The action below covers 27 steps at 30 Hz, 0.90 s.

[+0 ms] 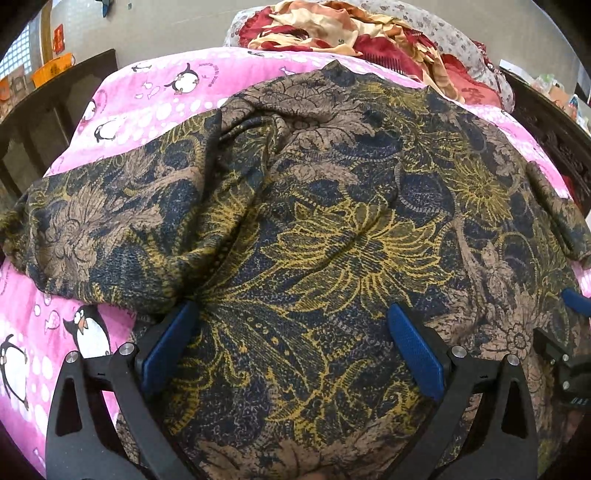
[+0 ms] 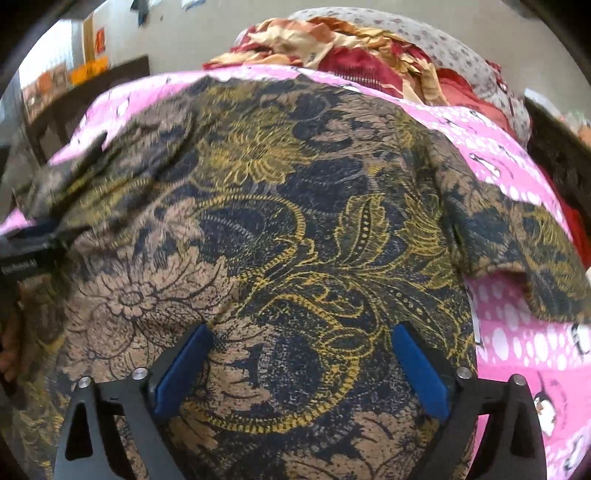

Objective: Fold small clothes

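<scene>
So, floral top spread flat on the penguin bed, both tools spread wide over it.

On the left, the left tool hangs over the floral garment near its left sleeve, blue pads far apart with nothing pinched between them. The garment lies face-up across the pink penguin bedsheet, sleeves out to each side, a bit rumpled by the left shoulder. Moving right, the right tool sits over the lower body of the garment, also gaping, gripping nothing. Behind it all there's a red and cream blanket pile.
</scene>
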Available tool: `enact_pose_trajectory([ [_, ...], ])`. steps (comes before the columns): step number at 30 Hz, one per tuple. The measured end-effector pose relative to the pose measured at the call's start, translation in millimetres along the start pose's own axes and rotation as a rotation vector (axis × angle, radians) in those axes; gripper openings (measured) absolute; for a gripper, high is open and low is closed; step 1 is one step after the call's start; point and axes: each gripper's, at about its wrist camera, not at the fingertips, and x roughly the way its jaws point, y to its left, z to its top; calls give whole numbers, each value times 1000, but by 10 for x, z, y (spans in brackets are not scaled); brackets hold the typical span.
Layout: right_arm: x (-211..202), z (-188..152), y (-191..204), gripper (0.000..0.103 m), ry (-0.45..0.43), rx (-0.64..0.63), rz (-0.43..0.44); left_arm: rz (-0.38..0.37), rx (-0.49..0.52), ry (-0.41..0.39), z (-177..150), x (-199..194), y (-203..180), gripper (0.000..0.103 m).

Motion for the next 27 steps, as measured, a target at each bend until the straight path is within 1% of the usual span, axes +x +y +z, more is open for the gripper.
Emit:
enact_pose_trajectory([
  [2, -14, -16, 1, 103, 2, 3, -14, 7, -3, -1, -10, 5, -42, 103],
  [5, -6, -10, -20, 103, 10, 9, -11, 9, -4, -1, -5, 12, -54, 103],
  [17, 3, -25, 56, 103, 13, -19, -65, 13, -6, -1, -10, -12, -53, 103],
  [22, -9, -31, 20, 103, 22, -11, -61, 5, -9, 0, 3, -14, -39, 103],
  [24, -85, 42, 40, 103, 35, 29, -100, 9, -8, -1, 11, -13, -37, 103],
  [25, -154, 91, 56, 103, 20, 66, -103, 7, -9, -2, 9, -15, -33, 103],
  [27, -229, 149, 102, 103, -9, 119, -72, 2, -14, -4, 10, -17, -16, 103],
])
